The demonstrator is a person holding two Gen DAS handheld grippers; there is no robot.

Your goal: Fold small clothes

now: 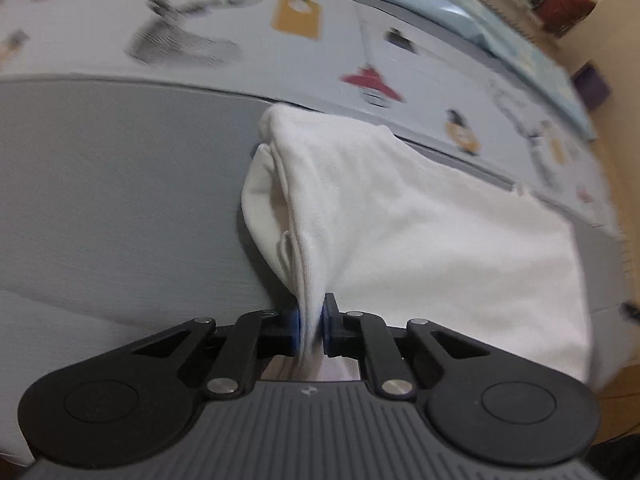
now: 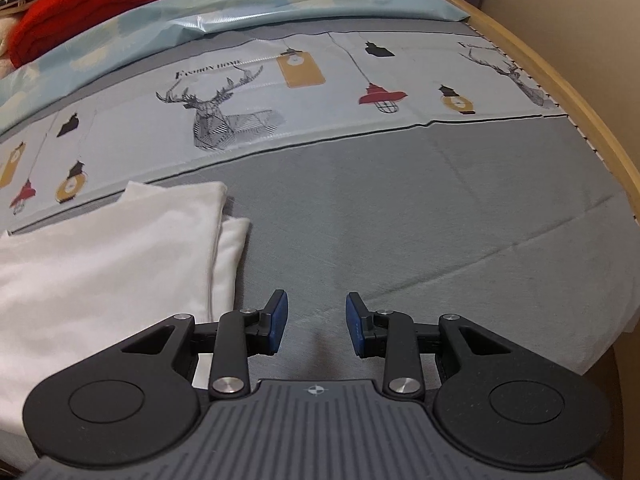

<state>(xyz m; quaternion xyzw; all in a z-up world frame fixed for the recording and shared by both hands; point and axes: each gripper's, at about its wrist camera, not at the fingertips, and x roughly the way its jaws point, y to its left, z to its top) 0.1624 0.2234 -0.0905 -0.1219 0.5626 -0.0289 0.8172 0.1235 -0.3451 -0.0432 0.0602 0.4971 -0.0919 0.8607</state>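
The white garment [image 1: 420, 232] lies on the grey cloth [image 2: 400, 220] that covers the table, its far edge reaching the border where the grey gives way to a pale printed band [image 2: 320, 92] of deer heads and hanging lanterns. In the left wrist view one bunched edge of the garment is pulled up off the grey cloth into a ridge of folds, and the left gripper [image 1: 311, 326] is clamped on that ridge, its blue pads [image 1: 295, 326] pressed against the fabric from both sides; the rest of the garment spreads flat away to the right. That view is blurred by motion, so finer detail of the print is lost. In the right wrist view the garment sits to the left, with a second layer showing as a narrow strip along its right edge. The right gripper [image 2: 316, 322] hangs over bare grey cloth just beside that edge, its fingers [image 2: 278, 320] spread apart and holding nothing. Beyond the printed band lies a light blue sheet [image 2: 280, 12], with a red bundle [image 2: 92, 4] at the far left and the table's wooden rim [image 2: 592, 120] curving down the right.
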